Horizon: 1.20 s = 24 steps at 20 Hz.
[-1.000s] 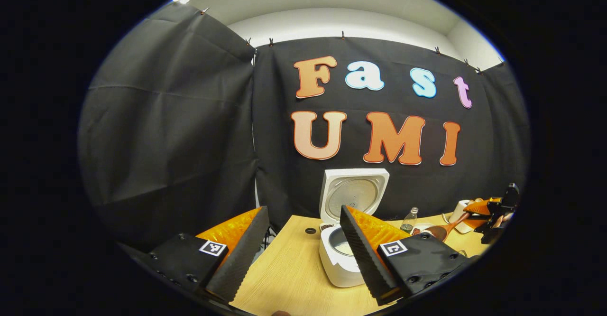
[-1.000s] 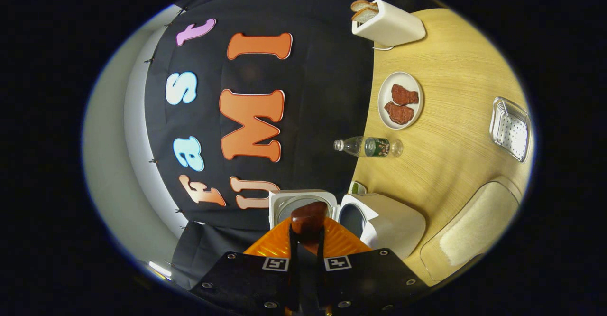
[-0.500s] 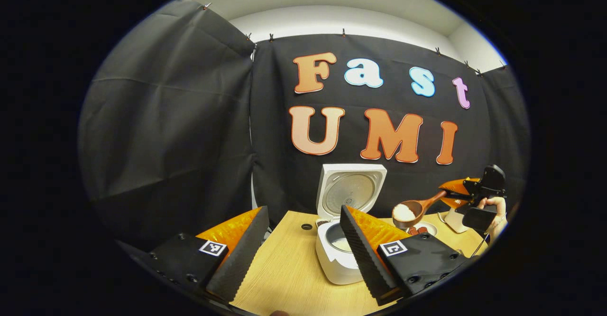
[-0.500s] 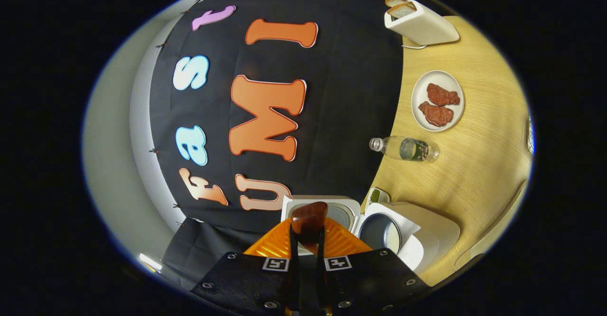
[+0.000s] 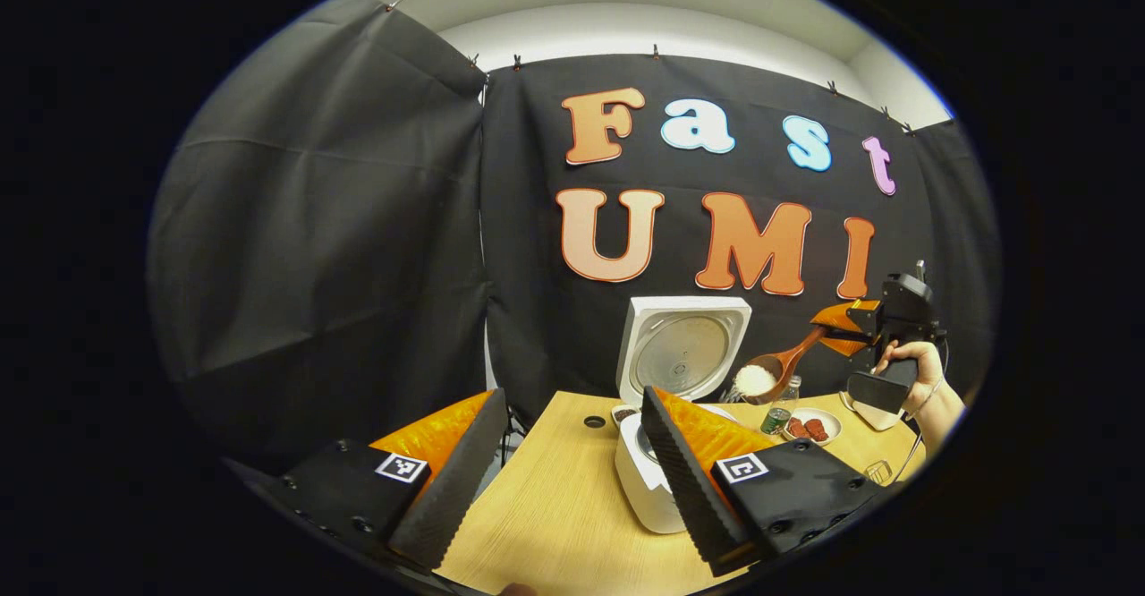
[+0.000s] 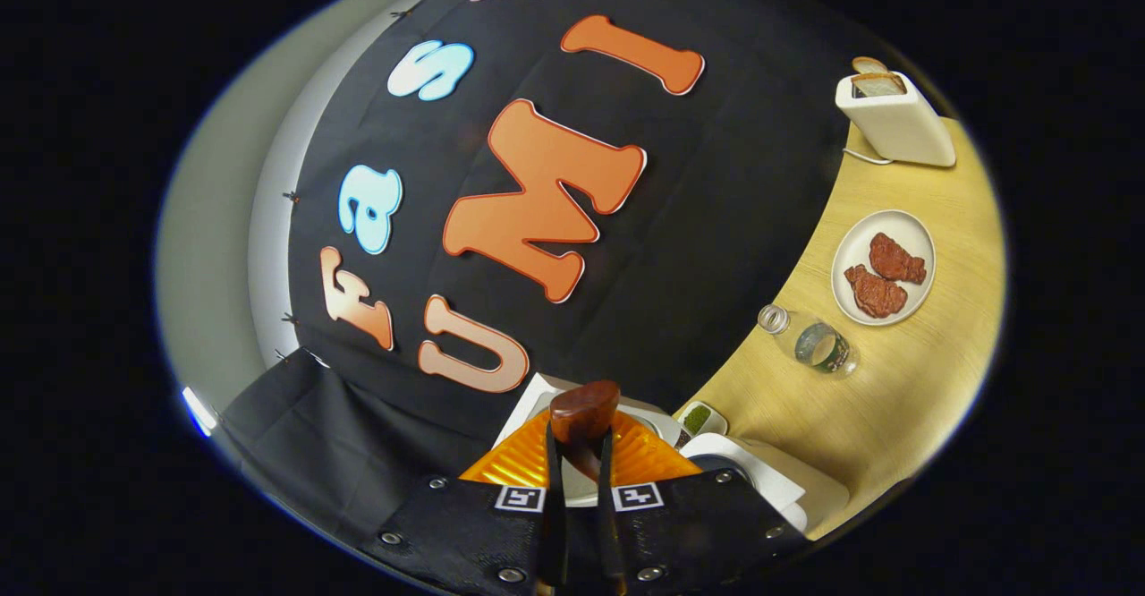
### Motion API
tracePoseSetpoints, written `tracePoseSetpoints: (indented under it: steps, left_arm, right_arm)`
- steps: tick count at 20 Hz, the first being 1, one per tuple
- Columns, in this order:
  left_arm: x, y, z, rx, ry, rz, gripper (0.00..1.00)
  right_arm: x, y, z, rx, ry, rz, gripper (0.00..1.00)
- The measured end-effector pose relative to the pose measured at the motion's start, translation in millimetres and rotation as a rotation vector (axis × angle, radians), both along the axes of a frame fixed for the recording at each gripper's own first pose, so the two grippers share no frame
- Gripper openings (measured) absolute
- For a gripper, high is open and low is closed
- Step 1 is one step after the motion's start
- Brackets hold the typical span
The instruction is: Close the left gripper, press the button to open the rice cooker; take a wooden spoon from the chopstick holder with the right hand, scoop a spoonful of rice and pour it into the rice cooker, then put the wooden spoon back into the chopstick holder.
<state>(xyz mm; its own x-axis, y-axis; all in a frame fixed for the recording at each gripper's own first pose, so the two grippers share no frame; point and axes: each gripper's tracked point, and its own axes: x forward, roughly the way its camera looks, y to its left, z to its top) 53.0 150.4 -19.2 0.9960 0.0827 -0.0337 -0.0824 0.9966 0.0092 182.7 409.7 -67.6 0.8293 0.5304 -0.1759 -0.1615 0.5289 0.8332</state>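
Two grippers: the right gripper (image 5: 841,329), clamped on the brown wooden spoon (image 5: 780,370) heaped with rice, has risen beside the open white rice cooker (image 5: 657,480); the left gripper (image 5: 572,466) hangs wide apart.

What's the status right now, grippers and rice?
Left gripper open, idle. Right gripper shut on spoon, rice heaped, beside cooker lid. Nothing blocking.

On the table (image 6: 930,372), the bottle (image 6: 809,338) lies between rice cooker (image 6: 760,480) and plate (image 6: 850,260)
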Motion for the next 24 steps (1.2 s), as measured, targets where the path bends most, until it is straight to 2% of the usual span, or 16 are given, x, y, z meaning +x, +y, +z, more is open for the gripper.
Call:
tracePoseSetpoints:
  steps: [6,16,24]
  left_arm:
    - [3,9,-3,0.010,0.003,0.020,1.00]
    - [9,9,-10,-0.019,0.017,0.015,1.00]
    - [9,12,-14,-0.025,0.027,0.025,1.00]
  right_arm:
    - [7,14,-6,-0.073,-0.035,0.004,0.13]
    - [16,28,-11,-0.276,-0.161,0.022,0.13]
    - [11,44,-3,-0.370,-0.249,0.062,0.13]
